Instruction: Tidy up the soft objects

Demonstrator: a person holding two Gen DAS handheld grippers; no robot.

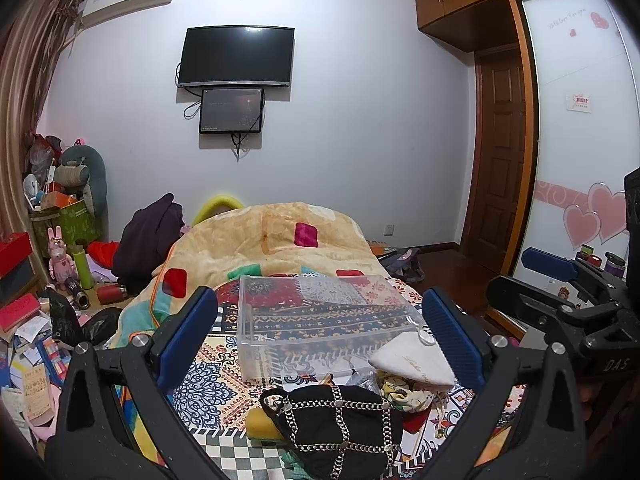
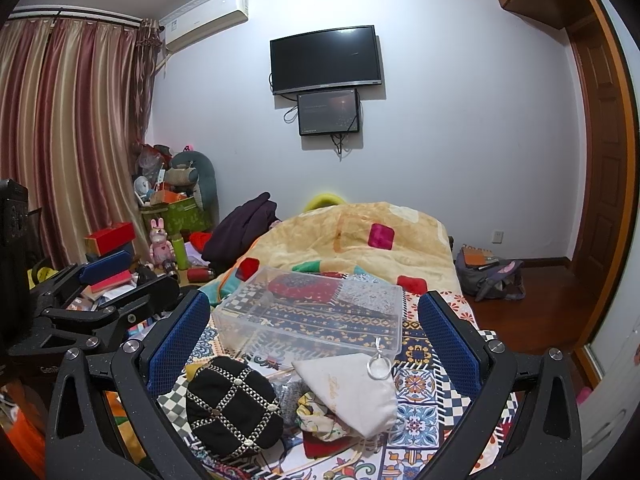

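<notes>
A heap of soft things lies on the patterned bedspread in front of both grippers: a black hat with chain trim, a white drawstring pouch, a floral cloth and a yellow piece. Behind them stands an empty clear plastic box. My left gripper is open and empty above the heap. My right gripper is open and empty too, just to its right.
A rolled orange blanket lies on the far bed. Clutter covers the floor to the left. A bag sits on the wooden floor at right. A wardrobe and door stand at right.
</notes>
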